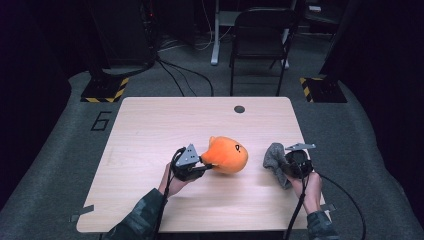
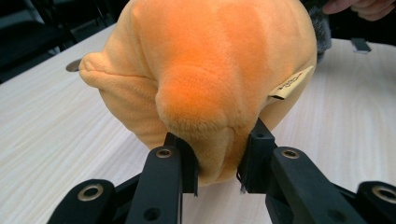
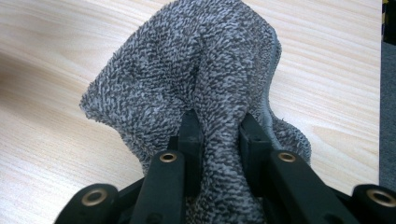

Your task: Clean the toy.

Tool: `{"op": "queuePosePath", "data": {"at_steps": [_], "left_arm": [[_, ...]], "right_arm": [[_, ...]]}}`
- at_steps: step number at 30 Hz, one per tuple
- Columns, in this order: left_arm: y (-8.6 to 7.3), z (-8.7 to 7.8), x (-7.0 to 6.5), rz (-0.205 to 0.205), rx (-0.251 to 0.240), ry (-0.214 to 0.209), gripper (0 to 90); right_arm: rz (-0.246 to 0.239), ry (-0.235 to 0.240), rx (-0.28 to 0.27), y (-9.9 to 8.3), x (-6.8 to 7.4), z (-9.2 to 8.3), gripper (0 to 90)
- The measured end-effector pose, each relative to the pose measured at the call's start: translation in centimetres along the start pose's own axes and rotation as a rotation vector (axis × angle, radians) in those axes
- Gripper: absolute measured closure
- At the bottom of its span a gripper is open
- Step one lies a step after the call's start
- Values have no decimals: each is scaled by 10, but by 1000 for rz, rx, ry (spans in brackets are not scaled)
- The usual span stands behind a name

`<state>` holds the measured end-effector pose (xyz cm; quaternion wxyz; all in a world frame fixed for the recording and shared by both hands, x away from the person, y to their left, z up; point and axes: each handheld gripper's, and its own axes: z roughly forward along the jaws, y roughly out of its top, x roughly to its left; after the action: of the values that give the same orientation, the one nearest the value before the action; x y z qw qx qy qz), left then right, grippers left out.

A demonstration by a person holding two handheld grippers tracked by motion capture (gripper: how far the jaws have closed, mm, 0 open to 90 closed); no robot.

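An orange plush toy [image 1: 228,154] with a small face mark lies at the middle of the wooden table [image 1: 150,125]. My left gripper [image 1: 204,167] is shut on the toy's left end; in the left gripper view the black jaws pinch a fold of orange plush toy [image 2: 210,93] at its bottom, with my left gripper [image 2: 218,163] midway on that fold. A white label [image 2: 292,84] sticks out at the toy's right side. To the right, my right gripper [image 1: 287,165] is shut on a grey terry cloth [image 1: 275,160]. The jaws squeeze a bunched ridge of the grey terry cloth [image 3: 187,84], my right gripper [image 3: 219,140] around it.
A round dark cable hole [image 1: 239,109] sits near the table's far edge. A black chair [image 1: 260,35] stands on the floor beyond the table. Yellow-black striped plates [image 1: 102,90] lie on the floor at both far corners.
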<state>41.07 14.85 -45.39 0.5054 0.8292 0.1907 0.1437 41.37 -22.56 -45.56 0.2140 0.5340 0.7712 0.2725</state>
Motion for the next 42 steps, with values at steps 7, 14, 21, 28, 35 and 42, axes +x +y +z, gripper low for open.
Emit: {"op": "queuePosePath", "data": {"at_steps": [7,14,21,28,35,42], "left_arm": [[17,-10,6,-128,46,-49,723],[27,-14,10,-205,99,-97,719],[26,-11,18,-288,144,-137,715],[10,8,28,-360,210,-172,704],[-10,27,33,-410,257,-167,692],[-10,27,31,-401,261,-158,686]], "right_arm": [[-8,0,2,1,0,1,747],[-9,-1,5,1,1,2,747],[-9,0,6,1,1,2,747],[-14,-8,8,2,2,4,748],[-10,-3,-13,4,3,-2,749],[-39,70,-92,23,27,-23,751]]}}
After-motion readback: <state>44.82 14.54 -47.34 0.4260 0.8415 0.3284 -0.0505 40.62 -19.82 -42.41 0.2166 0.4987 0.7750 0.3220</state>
